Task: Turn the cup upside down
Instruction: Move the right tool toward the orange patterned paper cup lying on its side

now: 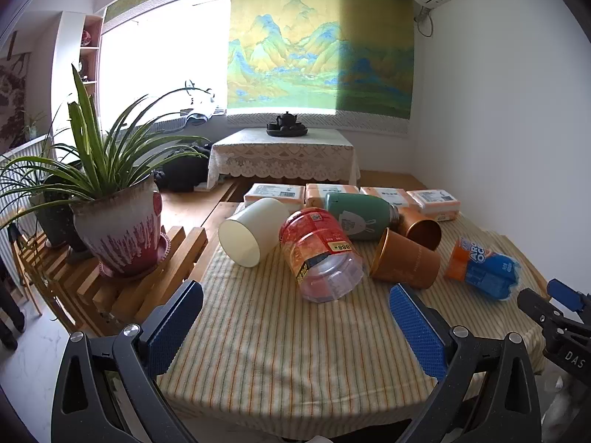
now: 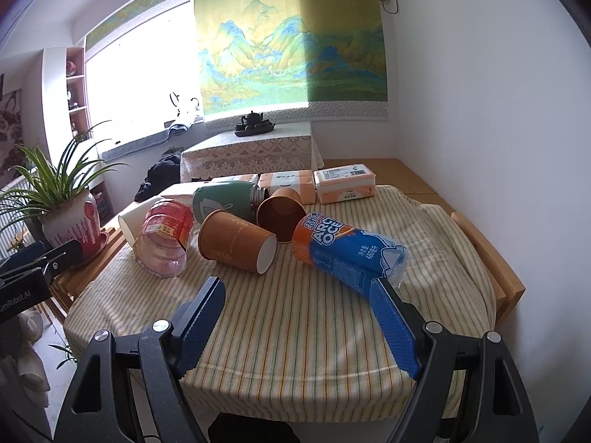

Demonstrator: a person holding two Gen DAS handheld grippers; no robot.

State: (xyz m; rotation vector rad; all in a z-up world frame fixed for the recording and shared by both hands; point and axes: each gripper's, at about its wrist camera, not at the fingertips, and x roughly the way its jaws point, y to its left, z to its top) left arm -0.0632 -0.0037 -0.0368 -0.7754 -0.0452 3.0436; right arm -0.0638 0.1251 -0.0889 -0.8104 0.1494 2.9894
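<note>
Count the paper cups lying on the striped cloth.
3. A white cup lies at the left beside the red jar; one brown cup lies in the middle; another brown cup lies behind it by the green flask. Others may be hidden.

Bench (image 2: 295,332), left to right: white paper cup (image 1: 248,235), clear plastic jar (image 1: 320,254), brown paper cup (image 1: 404,260), blue-labelled bottle (image 1: 482,268); tissue packs (image 1: 434,203) far.

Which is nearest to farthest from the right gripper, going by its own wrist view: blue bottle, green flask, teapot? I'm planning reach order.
1. Blue bottle, lying beside the right jaw of the right gripper.
2. Green flask, mid-table, on its side.
3. Teapot, on the far lace-covered table.
</note>
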